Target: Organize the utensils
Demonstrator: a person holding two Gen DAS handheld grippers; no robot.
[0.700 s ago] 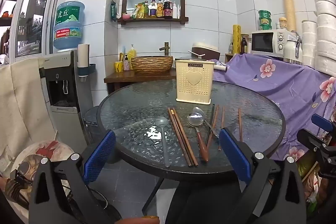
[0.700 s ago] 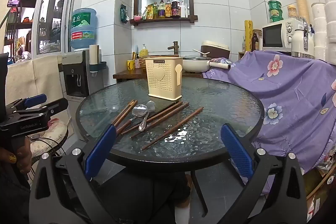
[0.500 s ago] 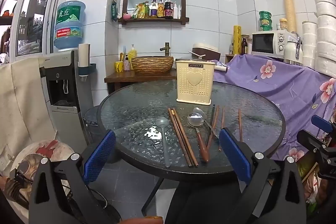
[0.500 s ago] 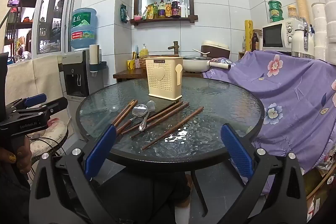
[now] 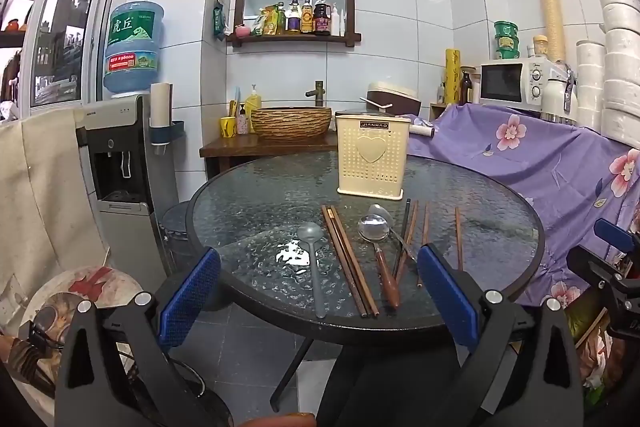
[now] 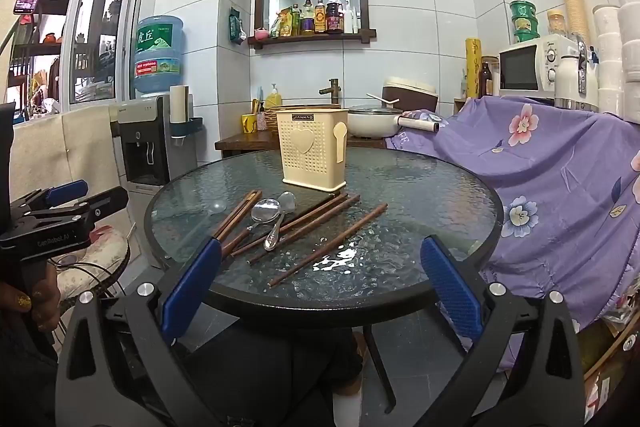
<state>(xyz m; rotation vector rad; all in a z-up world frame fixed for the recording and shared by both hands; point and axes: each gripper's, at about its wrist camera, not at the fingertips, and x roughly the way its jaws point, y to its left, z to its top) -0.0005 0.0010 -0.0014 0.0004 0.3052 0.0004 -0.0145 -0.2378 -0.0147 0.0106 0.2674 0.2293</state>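
A cream perforated utensil holder [image 5: 373, 155] [image 6: 314, 148] stands upright on the round glass table [image 5: 248, 195] [image 6: 420, 187]. In front of it lie several brown chopsticks [image 5: 348, 259] [image 6: 328, 245], a grey plastic spoon [image 5: 311, 259], a wooden-handled metal spoon [image 5: 378, 251] and an all-metal spoon [image 6: 280, 221]. My left gripper [image 5: 318, 301] hangs open before the table's near edge, nothing between its blue pads. My right gripper [image 6: 320, 287] is open too, short of the table rim and empty. The left gripper shows at the left edge of the right wrist view, held by a hand [image 6: 36, 299].
A purple flowered cloth [image 5: 540, 163] covers furniture right of the table. A water dispenser [image 5: 120, 163] stands at the left, a wooden counter with a woven basin [image 5: 291, 123] behind. A microwave [image 5: 516, 83] and stacked white tubs [image 5: 616, 67] sit at the right.
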